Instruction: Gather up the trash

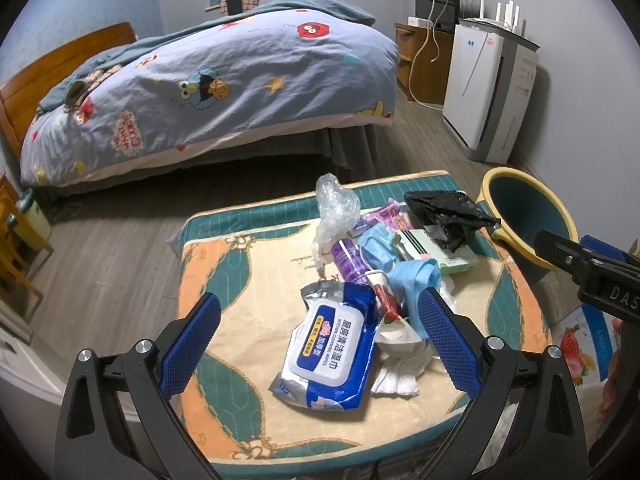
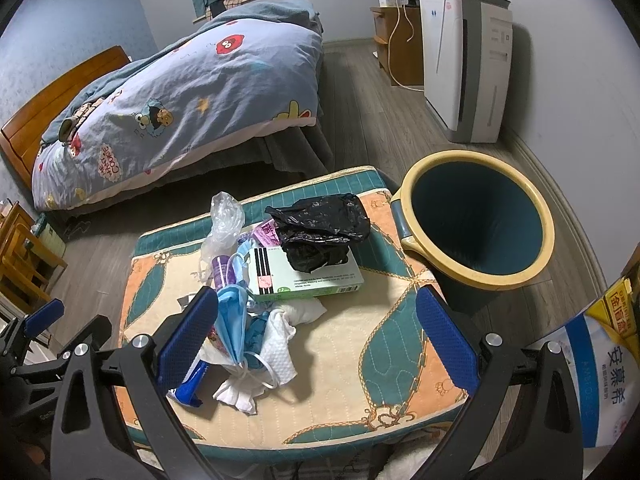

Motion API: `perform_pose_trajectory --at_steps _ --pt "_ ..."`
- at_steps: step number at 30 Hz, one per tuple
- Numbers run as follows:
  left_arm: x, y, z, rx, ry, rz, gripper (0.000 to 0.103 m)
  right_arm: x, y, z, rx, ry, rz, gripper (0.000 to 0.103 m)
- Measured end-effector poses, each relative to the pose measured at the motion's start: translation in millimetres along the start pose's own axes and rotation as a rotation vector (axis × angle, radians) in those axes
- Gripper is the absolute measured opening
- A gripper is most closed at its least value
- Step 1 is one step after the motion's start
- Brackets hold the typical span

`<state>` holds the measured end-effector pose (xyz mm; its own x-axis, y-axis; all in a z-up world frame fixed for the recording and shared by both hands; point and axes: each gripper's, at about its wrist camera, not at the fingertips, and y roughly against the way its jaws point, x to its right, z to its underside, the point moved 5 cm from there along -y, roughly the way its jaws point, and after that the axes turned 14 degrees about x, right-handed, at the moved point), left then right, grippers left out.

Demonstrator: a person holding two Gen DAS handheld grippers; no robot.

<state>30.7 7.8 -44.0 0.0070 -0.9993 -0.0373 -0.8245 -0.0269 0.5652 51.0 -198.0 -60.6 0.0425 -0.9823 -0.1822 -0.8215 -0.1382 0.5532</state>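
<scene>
A pile of trash lies on a quilted mat point(image 1: 224, 280) point(image 2: 360, 336): a blue wet-wipes pack point(image 1: 326, 354), blue face masks point(image 1: 416, 280) point(image 2: 232, 320), white tissues point(image 1: 400, 368) point(image 2: 276, 344), a crumpled clear plastic bag point(image 1: 336, 208) point(image 2: 224, 220), a black plastic bag point(image 1: 448, 216) point(image 2: 320, 228) on a pale green box point(image 2: 308, 276). A blue bin with a yellow rim point(image 1: 528, 216) point(image 2: 476, 224) stands at the mat's right. My left gripper point(image 1: 320, 336) hangs open above the wipes pack. My right gripper point(image 2: 316, 332) is open over the tissues and masks, holding nothing.
A bed with a cartoon duvet point(image 1: 208, 92) point(image 2: 176, 108) lies beyond the mat. A white air purifier point(image 1: 488, 92) point(image 2: 464, 68) stands by the right wall. Printed boxes point(image 2: 600, 372) sit at the right edge, wooden furniture point(image 1: 16, 256) at the left.
</scene>
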Motion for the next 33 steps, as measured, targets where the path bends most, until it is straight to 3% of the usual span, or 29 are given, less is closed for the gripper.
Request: perform_pose_trajectory --at_steps 27,33 --pt "0.6 -0.3 0.0 -0.001 -0.003 -0.005 0.098 3.5 0.9 0.6 -0.007 -0.006 0.011 0.097" --pt "-3.0 5.7 -2.6 0.032 0.007 -0.001 0.098 8.1 3.0 0.0 -0.008 -0.025 0.024 0.097"
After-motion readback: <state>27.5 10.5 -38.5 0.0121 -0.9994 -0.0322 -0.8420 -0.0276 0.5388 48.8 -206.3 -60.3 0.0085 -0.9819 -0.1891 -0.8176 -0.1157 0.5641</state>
